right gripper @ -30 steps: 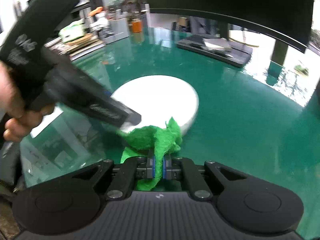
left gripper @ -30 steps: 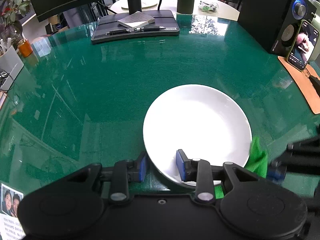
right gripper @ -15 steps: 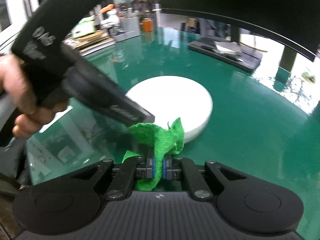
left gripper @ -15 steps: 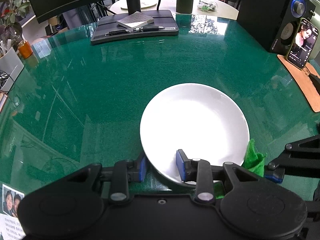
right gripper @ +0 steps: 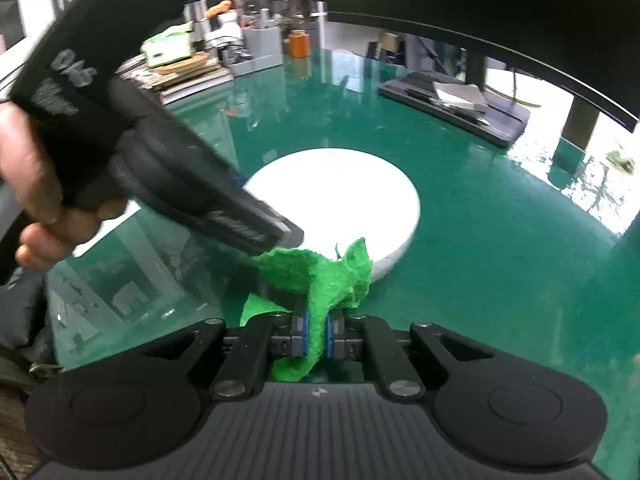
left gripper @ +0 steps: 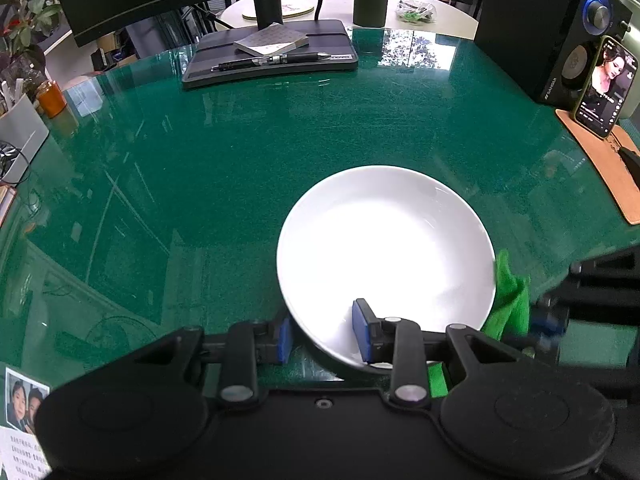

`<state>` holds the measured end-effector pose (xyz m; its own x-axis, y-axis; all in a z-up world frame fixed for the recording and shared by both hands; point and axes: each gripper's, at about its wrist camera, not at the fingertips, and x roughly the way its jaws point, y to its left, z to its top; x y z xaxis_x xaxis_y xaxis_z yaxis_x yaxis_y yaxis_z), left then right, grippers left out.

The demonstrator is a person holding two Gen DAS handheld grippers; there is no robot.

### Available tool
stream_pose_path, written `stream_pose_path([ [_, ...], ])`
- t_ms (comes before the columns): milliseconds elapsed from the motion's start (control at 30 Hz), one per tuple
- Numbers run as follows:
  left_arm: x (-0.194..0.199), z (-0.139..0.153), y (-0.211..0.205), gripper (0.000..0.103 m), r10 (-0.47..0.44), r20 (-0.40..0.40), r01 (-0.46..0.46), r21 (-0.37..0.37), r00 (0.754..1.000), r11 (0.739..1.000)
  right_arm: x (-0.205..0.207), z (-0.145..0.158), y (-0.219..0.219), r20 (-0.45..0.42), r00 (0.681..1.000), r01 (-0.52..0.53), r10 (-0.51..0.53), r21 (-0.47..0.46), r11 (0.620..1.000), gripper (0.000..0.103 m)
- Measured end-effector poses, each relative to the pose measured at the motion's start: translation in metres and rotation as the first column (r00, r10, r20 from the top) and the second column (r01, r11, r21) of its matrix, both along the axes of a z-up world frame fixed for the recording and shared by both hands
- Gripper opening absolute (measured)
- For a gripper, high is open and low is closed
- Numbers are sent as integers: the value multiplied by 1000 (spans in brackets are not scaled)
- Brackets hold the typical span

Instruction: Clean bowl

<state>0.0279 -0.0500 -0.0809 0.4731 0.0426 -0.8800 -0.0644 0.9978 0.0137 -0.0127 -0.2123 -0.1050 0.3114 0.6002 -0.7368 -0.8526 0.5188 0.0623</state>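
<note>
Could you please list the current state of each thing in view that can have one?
White bowl: upright on the green table, looks empty, near rim between the left gripper's fingers.
Left gripper: open, straddling the bowl rim.
Right gripper: shut on the green cloth.
Green cloth: crumpled, beside the bowl, outside it.
Phone: screen on, propped upright.
Pen: lying flat, capped.

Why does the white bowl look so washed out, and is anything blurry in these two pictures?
Left wrist view: the bowl is overexposed, its inside a bright blank, and the glossy green table mirrors the window. Right wrist view: the bowl is a flat white blob; the left gripper is smeared; the green cloth stays sharp.
</note>
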Motion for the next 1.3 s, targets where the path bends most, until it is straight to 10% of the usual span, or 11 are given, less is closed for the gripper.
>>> stream_pose_path([
  [1300,1,0,3,32,3,0,-3,0,1000,1000,19,5,5,82,995,-42,52,-124,991,10],
])
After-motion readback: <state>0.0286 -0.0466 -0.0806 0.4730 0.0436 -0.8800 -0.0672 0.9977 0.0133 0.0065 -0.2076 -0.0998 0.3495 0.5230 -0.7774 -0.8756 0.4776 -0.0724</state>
